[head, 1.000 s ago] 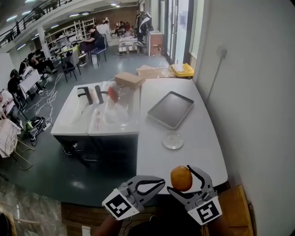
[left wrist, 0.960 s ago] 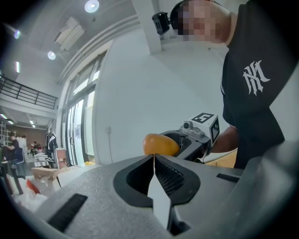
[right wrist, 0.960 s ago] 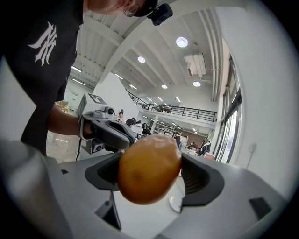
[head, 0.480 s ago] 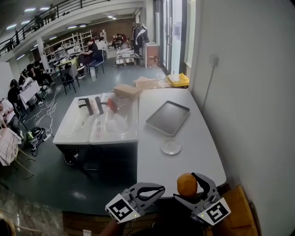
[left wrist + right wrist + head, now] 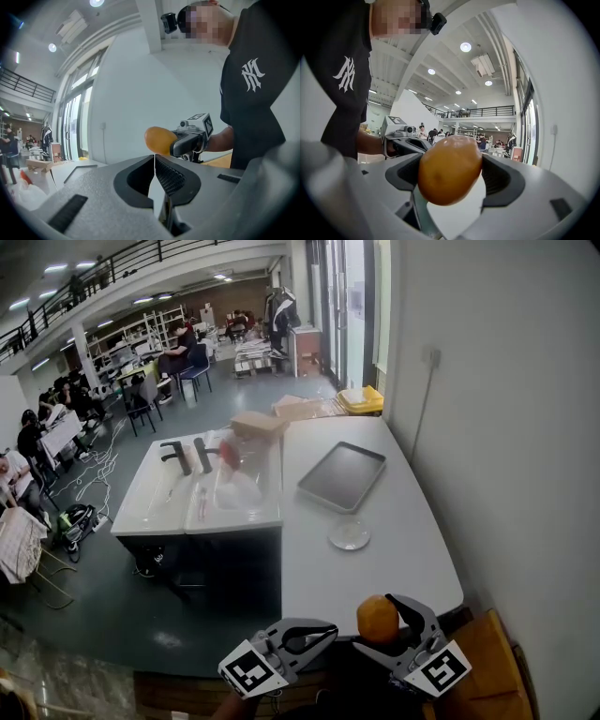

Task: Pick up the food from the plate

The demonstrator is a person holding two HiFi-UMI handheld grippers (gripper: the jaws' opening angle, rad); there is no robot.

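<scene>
Down at the bottom edge of the head view, two hand-held grippers are raised side by side, just past the near end of a white table (image 5: 309, 568). The right gripper (image 5: 379, 622) has its fingers pinching the food (image 5: 450, 176), a smooth, rounded, orange-brown piece. Its own view shows the piece wedged between the two dark pads and bulging out above and below them. The left gripper (image 5: 323, 629) is just beside it. Its fingers (image 5: 171, 176) are pressed together with nothing between them, the tips meeting in a thin line. The left gripper view looks across at the right gripper and the food, with a person's black shirt (image 5: 253, 93) behind.

The food is up in the air, well apart from the plate (image 5: 350, 534). That small, round, clear plate sits bare on the table, near the right-hand wall. Beyond it lies a flat grey tray (image 5: 342, 476). To the left of the table stands a white sink unit (image 5: 159, 498) with two dark taps (image 5: 187, 456).
</scene>
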